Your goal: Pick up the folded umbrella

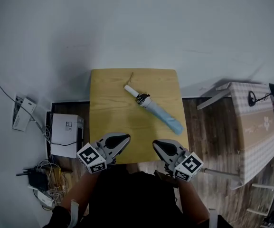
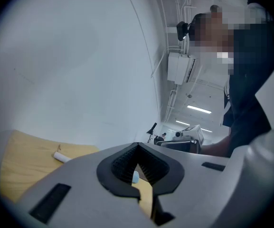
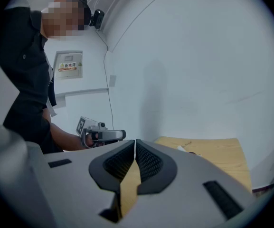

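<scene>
While each pair of jaws is pressed together on nothing, the left gripper [image 1: 127,138] and right gripper [image 1: 155,144] hover at the near edge of the yellow wooden surface [image 1: 107,109]. The folded blue umbrella [image 1: 154,108] lies slantwise on its right half. The print on the wall notice [image 3: 69,66] is too small to read.

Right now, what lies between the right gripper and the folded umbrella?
Only bare wooden tabletop lies between the right gripper and the folded umbrella; the head view shows this.

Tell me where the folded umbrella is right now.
Head view: the umbrella lies diagonally on the wooden table, right of centre, white handle toward the far edge.
</scene>
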Tool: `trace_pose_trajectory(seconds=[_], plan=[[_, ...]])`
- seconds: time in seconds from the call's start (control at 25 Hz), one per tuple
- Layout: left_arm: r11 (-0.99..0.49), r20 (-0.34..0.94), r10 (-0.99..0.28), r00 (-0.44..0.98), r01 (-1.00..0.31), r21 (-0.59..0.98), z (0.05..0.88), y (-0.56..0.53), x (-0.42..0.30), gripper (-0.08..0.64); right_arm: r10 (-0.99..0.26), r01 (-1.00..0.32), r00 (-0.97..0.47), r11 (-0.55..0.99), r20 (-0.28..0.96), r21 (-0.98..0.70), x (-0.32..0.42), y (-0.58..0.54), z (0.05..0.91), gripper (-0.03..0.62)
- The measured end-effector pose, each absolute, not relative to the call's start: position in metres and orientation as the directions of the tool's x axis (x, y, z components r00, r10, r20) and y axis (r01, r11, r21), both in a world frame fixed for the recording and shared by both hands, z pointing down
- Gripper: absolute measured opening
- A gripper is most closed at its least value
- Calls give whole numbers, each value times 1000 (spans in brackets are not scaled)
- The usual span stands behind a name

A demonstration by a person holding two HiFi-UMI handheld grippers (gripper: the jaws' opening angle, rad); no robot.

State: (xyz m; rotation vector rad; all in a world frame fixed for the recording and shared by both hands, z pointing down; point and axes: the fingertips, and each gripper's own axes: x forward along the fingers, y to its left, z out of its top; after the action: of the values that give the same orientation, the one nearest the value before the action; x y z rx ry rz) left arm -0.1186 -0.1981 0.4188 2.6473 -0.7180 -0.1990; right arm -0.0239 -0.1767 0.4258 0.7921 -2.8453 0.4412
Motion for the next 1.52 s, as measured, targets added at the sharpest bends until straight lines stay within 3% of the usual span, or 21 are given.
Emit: trace_pose_trajectory(seconds=[0.4,0.76,1.24,1.28,1.4,1.52], plan=[[-829,-44,-405,913,-346,438,440,-244,-146,9,-542,-609,-789,753,289,-249,-63,-224,434,20],[-817,-21,-415,909,-363,448,462,-278,-147,9,-578,-658,-745,719,334,-223,-46,-251,439,20],[-781,109,-426,898,-426,456,494,-309,-104,9,-545,-654,-708,746,449,-126,12,-309,485,25],[-780,119,-421,899,-426,458,497,-310,-99,9,-550,-658,-702,743,452,-118,17,-315,487,36],[-770,148,-409,901,-427,474,506,-317,-84,9,-567,-669,-690,737,450,-96,28,-337,489,162],[-760,164,-405,899,-431,486,516,-326,-70,9,-559,-656,-677,753,479,-50,39,-356,499,182]])
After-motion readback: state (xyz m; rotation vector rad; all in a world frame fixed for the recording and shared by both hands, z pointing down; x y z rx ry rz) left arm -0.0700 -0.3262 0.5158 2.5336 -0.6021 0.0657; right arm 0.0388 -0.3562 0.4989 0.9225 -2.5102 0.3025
